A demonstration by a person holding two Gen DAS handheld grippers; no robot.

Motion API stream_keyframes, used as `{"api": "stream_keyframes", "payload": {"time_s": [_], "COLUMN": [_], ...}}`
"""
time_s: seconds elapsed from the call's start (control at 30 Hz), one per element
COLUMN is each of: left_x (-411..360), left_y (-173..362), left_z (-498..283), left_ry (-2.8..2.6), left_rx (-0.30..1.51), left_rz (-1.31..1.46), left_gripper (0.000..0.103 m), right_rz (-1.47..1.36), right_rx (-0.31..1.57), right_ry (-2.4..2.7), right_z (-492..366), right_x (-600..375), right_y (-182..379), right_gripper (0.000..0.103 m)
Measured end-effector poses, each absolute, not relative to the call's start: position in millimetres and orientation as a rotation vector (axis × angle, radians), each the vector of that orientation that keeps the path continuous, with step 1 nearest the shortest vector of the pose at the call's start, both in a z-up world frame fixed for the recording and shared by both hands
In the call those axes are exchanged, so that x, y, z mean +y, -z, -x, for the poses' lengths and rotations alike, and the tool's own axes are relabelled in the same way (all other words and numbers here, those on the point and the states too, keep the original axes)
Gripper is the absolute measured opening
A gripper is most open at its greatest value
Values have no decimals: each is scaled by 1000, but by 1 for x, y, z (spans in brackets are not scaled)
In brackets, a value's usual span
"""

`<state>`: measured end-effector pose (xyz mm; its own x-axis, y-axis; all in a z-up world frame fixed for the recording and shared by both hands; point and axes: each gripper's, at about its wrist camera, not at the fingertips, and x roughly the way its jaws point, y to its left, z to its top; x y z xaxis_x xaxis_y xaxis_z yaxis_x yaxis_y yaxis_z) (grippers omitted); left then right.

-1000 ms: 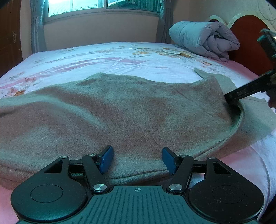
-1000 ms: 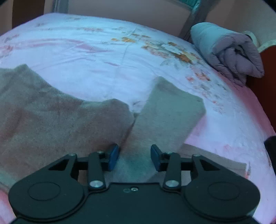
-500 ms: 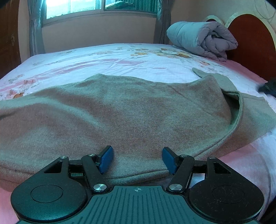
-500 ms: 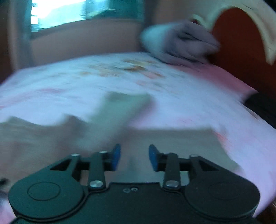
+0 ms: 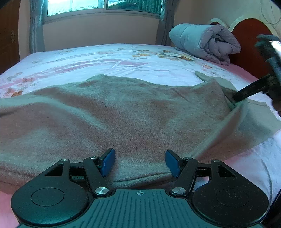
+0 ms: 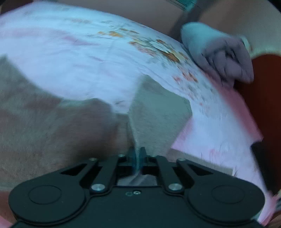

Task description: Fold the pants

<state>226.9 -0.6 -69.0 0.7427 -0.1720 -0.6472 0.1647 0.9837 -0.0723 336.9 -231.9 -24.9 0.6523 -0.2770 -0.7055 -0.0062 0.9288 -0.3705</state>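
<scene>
Grey-brown fleece pants (image 5: 123, 119) lie spread across the bed, one layer folded over another. My left gripper (image 5: 139, 162) is open with blue pads, low over the near edge of the pants, holding nothing. My right gripper (image 6: 137, 154) is shut on a fold of the pants (image 6: 70, 131) where the upper layer meets a lower leg. It also shows in the left wrist view (image 5: 252, 89) at the far right, its tip at the cloth's right edge. The right wrist view is blurred.
The bed has a pink and white floral sheet (image 5: 105, 59). A rolled grey duvet (image 5: 207, 42) lies at the head by a red-brown headboard (image 5: 249, 42). A window with curtains (image 5: 103, 7) is on the far wall.
My right gripper swung away, came back to the right edge of the pants and closed on the cloth. My left gripper stayed open in place.
</scene>
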Motion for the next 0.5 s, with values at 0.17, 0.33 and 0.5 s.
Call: {"api": "stream_keyframes", "payload": {"time_s": [0.17, 0.33, 0.5], "left_x": [0, -2, -2], "left_y": [71, 71, 70], "left_z": [-226, -225, -225], "left_ry": [190, 194, 189], "left_rx": [699, 698, 702], "left_rz": [10, -9, -5], "left_gripper": [65, 65, 65], "right_rz": [-502, -998, -105], "right_rx": [684, 599, 628], "right_ry": [253, 255, 111], "right_z": [-235, -168, -216], "right_x": [-346, -406, -326], "right_y": [31, 63, -10], "right_gripper": [0, 17, 41]}}
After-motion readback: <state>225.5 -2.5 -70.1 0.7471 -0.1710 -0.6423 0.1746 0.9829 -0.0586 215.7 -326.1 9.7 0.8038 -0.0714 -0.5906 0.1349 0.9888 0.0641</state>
